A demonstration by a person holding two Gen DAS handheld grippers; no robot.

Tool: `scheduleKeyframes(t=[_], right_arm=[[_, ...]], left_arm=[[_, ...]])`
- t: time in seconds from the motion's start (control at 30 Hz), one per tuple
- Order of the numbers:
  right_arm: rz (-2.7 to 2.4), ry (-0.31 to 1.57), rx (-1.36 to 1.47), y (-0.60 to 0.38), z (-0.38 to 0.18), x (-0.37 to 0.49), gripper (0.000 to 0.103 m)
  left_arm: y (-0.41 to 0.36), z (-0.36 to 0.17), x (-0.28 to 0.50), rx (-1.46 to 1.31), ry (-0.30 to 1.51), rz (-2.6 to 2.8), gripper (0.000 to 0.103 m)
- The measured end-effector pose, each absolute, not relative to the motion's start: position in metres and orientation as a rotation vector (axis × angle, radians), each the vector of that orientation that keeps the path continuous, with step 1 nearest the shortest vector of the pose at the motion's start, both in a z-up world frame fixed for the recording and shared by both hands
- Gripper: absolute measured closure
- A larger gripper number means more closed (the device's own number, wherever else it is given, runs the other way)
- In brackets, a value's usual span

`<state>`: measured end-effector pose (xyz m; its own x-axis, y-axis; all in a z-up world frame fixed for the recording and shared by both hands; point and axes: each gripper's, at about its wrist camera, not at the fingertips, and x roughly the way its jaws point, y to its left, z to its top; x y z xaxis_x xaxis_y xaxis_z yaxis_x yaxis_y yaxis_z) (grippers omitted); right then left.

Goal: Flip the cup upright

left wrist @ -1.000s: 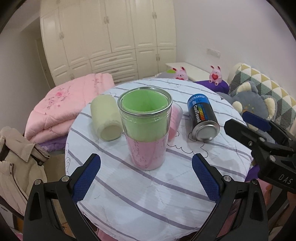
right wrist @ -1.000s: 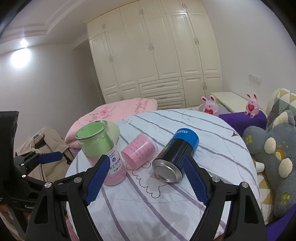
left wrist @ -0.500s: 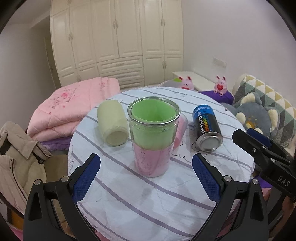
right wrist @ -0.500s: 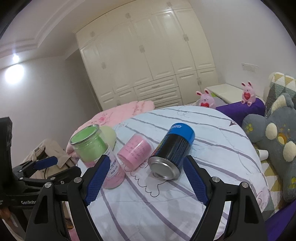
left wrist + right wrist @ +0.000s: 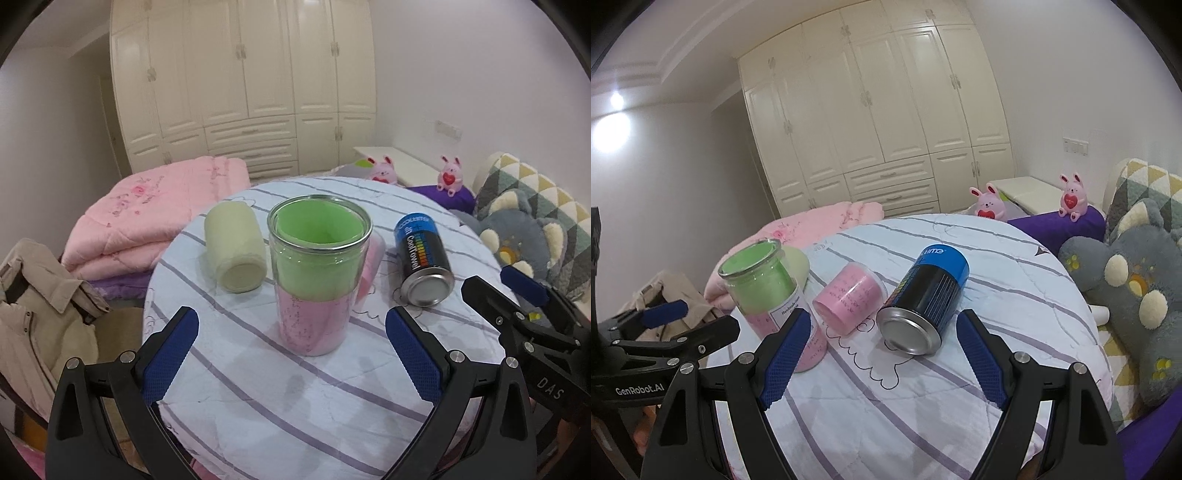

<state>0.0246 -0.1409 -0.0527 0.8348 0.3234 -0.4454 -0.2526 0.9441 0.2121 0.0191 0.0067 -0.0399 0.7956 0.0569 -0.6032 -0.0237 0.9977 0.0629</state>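
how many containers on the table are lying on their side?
3: cream cup left of the upright jar, pink cup behind the jar, blue can on the right. None seem hidden.

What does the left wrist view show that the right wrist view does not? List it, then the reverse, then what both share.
Only the left wrist view: the whole cream cup lying on its side, and the jar's green inside.

Only the right wrist view: the whole pink cup lying on its side, the jar's white label and the ceiling light.

Both: the upright green-and-pink jar, the blue can on its side, the striped table cover, and the left gripper and right gripper, both open and empty.
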Motion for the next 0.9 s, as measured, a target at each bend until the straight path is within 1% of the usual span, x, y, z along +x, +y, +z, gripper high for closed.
scheduleKeyframes(t=[0.73,0.9], right_arm=[[0.291,0.520,0.146,-0.142,-0.056,0.028,0.020],[0.293,0.524,0.144,-0.141,-0.056,0.029,0.020]], left_arm=[[-0.005,-0.037,0.014,0.127,0.599,0.050,0.001],[-0.001,-0.039,0.017,0.107,0.624,0.039,0.001]])
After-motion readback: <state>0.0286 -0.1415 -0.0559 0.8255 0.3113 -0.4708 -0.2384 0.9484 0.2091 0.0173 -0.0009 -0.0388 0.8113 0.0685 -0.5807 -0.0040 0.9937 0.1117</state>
